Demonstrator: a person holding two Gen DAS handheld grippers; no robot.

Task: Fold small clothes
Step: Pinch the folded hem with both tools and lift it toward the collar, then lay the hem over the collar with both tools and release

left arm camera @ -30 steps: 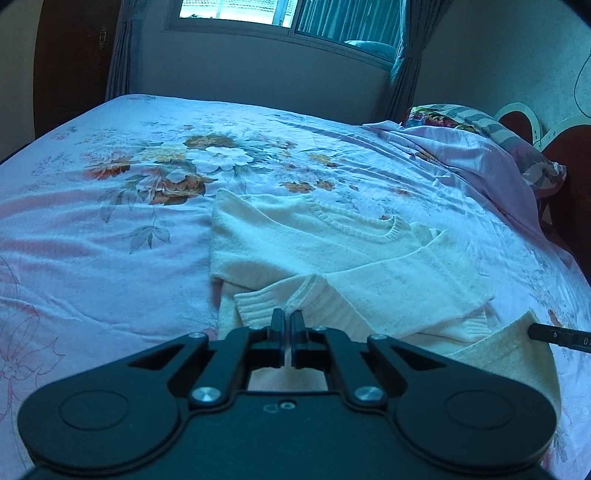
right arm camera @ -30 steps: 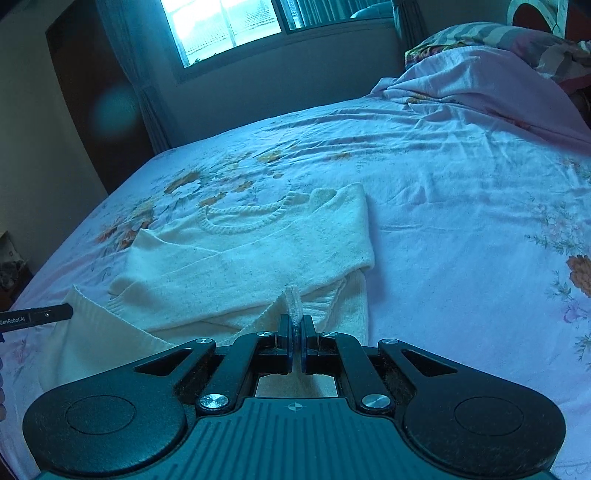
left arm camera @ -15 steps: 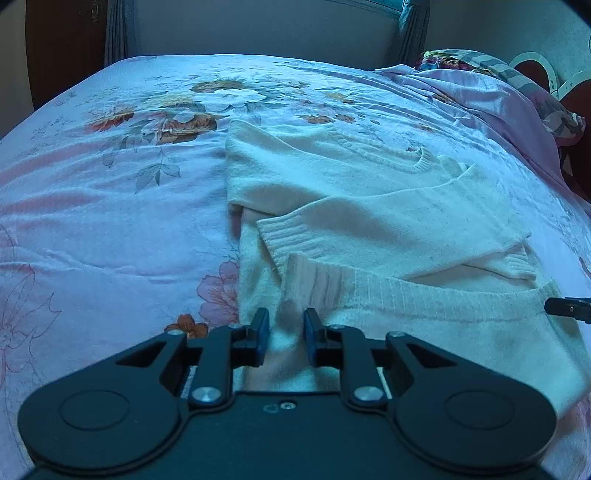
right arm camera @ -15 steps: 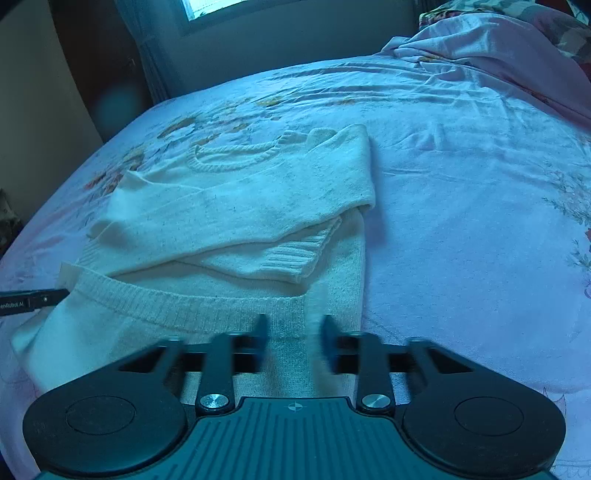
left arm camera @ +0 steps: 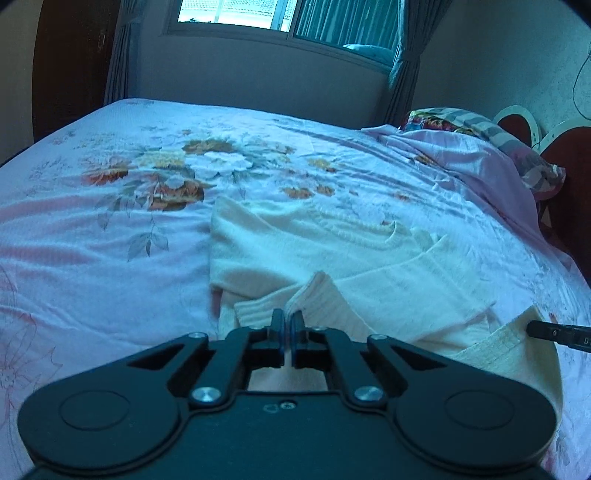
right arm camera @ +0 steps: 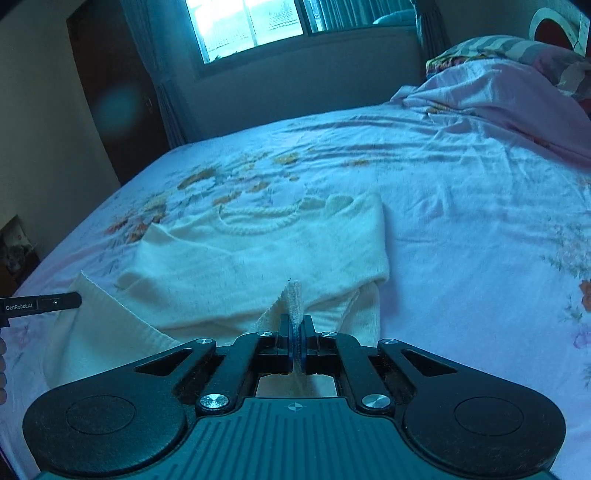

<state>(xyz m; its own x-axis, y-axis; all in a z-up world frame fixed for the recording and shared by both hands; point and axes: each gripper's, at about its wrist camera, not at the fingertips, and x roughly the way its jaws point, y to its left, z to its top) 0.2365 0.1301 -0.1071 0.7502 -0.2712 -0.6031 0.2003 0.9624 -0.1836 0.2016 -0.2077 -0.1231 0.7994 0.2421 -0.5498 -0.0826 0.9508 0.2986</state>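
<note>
A small cream knit sweater (left arm camera: 332, 254) lies on the floral bedsheet with both sleeves folded across its front; it also shows in the right wrist view (right arm camera: 258, 258). My left gripper (left arm camera: 287, 318) is shut on the sweater's ribbed bottom hem at its left corner and holds it lifted. My right gripper (right arm camera: 296, 325) is shut on the hem at the right corner, also lifted. The hem hangs between the two grippers. The right gripper's finger tip (left arm camera: 554, 332) pokes into the left wrist view; the left gripper's finger tip (right arm camera: 44, 304) shows in the right wrist view.
The bed (left arm camera: 110, 229) carries a pink floral sheet. A crumpled pink blanket (left arm camera: 461, 166) and a patterned pillow (left arm camera: 480, 122) lie by the headboard on the right. A window (right arm camera: 251, 26) and curtains stand behind the bed.
Half a second ago both grippers were open low over the hem. Both have since shut on the hem and lifted it up off the bed.
</note>
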